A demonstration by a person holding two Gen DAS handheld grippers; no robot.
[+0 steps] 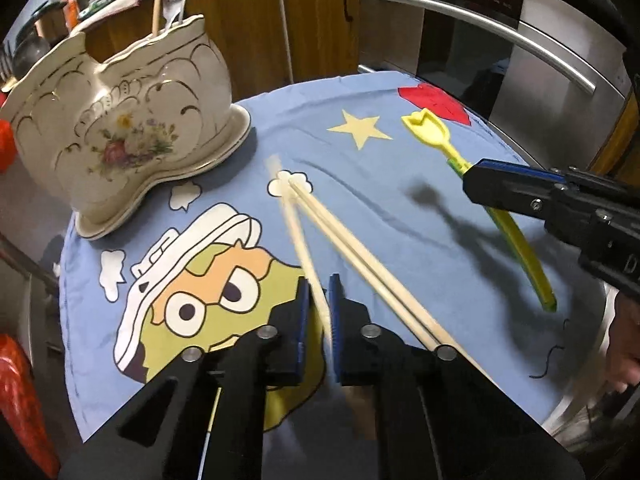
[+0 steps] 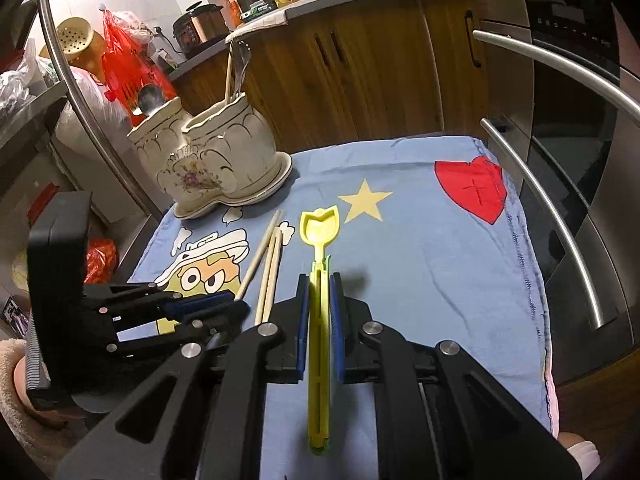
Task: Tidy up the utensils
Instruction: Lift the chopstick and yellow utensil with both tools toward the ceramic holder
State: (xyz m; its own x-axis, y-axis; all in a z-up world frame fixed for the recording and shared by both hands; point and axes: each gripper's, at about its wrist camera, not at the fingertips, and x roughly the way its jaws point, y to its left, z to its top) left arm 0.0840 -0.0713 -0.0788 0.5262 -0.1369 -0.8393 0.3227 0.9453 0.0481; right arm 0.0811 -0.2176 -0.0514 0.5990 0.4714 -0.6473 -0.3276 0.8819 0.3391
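While my left tongs [image 1: 319, 312] pinch one blurred chopstick [image 1: 298, 236], the left wrist view shows two more chopsticks [image 1: 360, 264] lying on the blue cloth [image 1: 400, 208], with the ceramic holder [image 1: 120, 132] at ten o'clock. From the right wrist, my right tongs [image 2: 319, 312] clamp the yellow spoon [image 2: 320, 236], pointing toward twelve, holder at eleven.

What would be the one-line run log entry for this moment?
left gripper: shut on one chopstick | right gripper: shut on yellow plastic spoon | two chopsticks: on cloth | ceramic holder: upright
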